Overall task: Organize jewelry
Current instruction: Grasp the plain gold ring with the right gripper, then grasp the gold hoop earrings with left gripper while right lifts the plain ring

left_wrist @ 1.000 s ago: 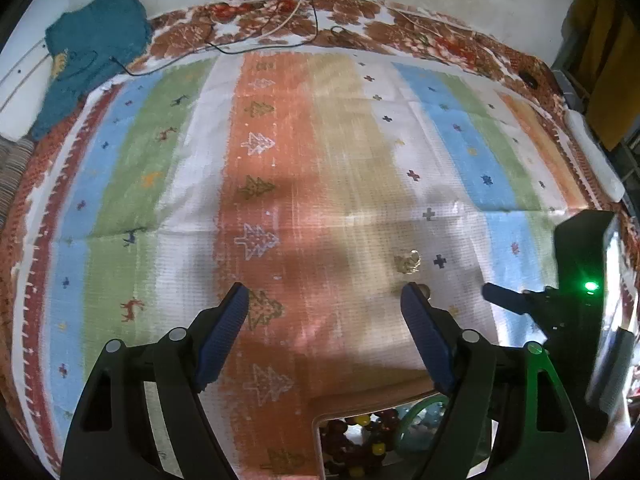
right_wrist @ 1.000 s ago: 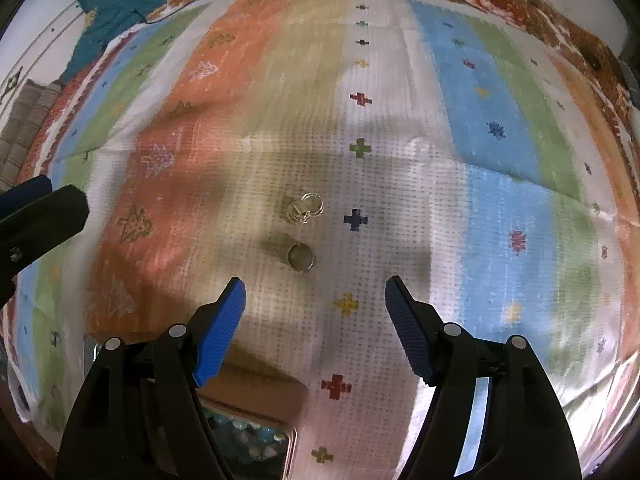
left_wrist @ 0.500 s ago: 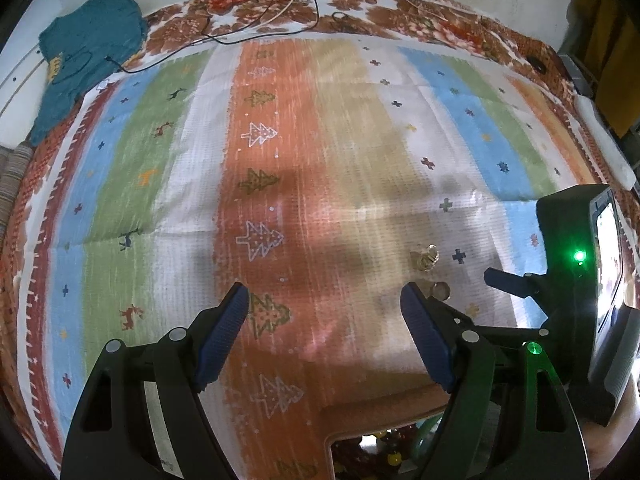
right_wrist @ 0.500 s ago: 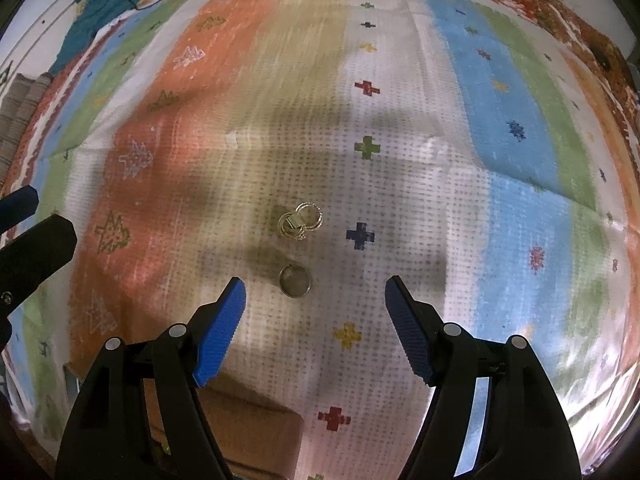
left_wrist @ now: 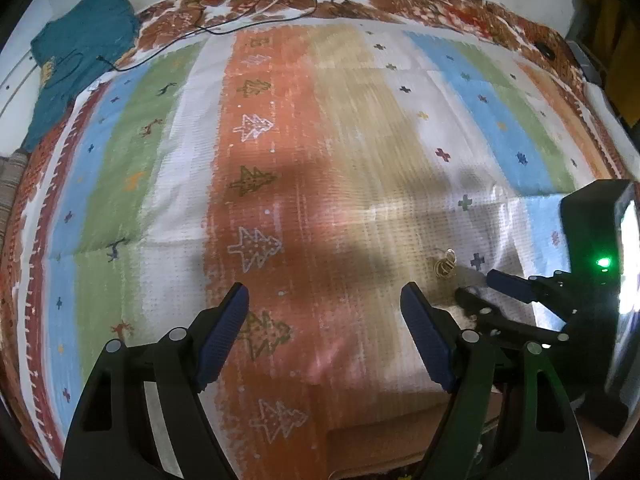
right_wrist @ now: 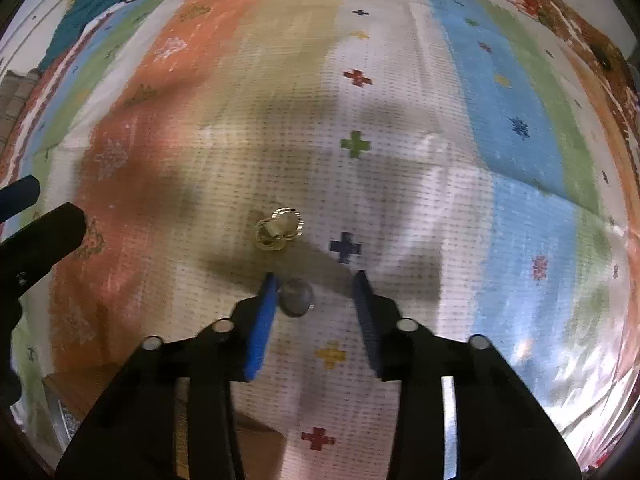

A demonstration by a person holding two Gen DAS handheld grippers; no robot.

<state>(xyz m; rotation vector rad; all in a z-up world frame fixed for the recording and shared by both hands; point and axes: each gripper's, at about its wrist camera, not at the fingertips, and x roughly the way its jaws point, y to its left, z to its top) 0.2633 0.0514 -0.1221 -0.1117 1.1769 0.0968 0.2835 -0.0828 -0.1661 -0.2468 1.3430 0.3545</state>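
I bracket the ring [right_wrist: 296, 297] just below the gold earrings [right_wrist: 278, 230] with my half-narrowed right claw [right_wrist: 314, 280], not yet gripping, while my left claw [left_wrist: 324, 300] waits wide and empty.

Bare rug [right_wrist: 440, 160] lies open beyond and right of the earrings [right_wrist: 278, 229]. Left of them the left tool [right_wrist: 24, 216] intrudes; a ring [right_wrist: 296, 297] lies just near of them.

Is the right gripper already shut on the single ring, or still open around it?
Still open. The right gripper straddles the ring, which sits beside its left finger with a clear gap to the other.
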